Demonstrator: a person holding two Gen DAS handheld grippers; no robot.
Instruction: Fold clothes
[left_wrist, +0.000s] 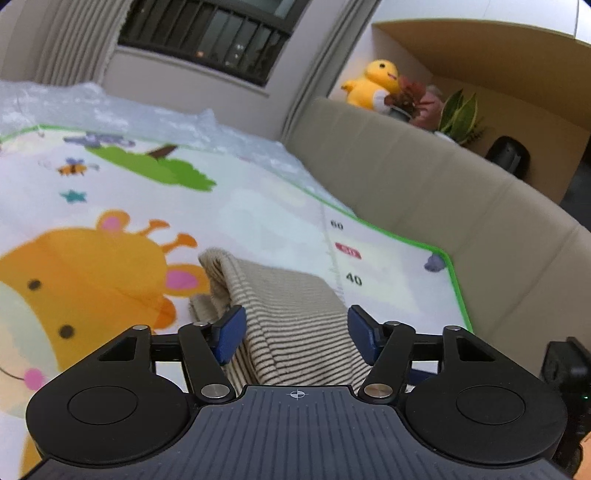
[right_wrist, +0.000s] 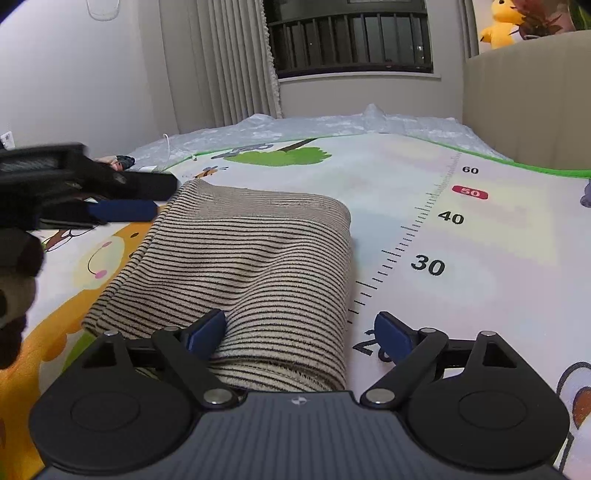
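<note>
We are hovering both grippers, left gripper (left_wrist: 293, 325) and right gripper (right_wrist: 300, 332), jaws spread and gripping nothing, over the folded striped garment (right_wrist: 255, 258) lying on the play mat (right_wrist: 461, 258), judging the fold finished.

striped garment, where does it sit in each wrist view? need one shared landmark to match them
Left wrist: striped garment bottom centre, between the left gripper's fingers.
Right wrist: centre-left, a folded bundle running down to the right gripper.
Shared landmark: the printed ruler's "40", just right of the garment in both.
</note>
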